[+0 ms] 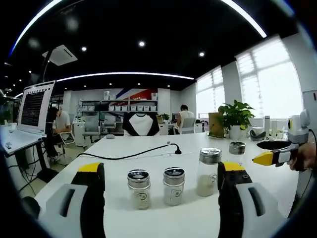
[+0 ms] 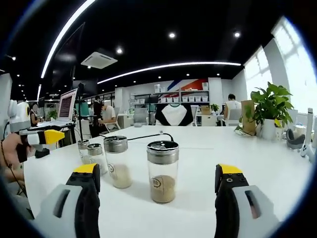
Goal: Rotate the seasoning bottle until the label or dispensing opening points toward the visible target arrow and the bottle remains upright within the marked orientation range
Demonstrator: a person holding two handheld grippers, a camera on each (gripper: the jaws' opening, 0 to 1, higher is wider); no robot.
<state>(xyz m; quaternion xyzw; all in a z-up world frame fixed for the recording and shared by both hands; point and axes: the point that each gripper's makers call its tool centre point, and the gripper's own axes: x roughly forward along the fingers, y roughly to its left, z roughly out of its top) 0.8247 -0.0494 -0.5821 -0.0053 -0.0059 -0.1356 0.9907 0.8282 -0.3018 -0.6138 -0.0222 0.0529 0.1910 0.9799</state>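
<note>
Four clear seasoning bottles with metal lids stand upright in a row on the white table. In the left gripper view they are the nearest bottle, a second, a third and the farthest. My left gripper is open, short of the two near ones. In the right gripper view the order runs the other way: the nearest bottle, then the others. My right gripper is open, with the nearest bottle ahead between its jaws and untouched.
A black cable with a plug crosses the table behind the bottles. A laptop stands at the left, a potted plant at the far right. The right gripper comes in from the right, hand-held. People sit at desks behind.
</note>
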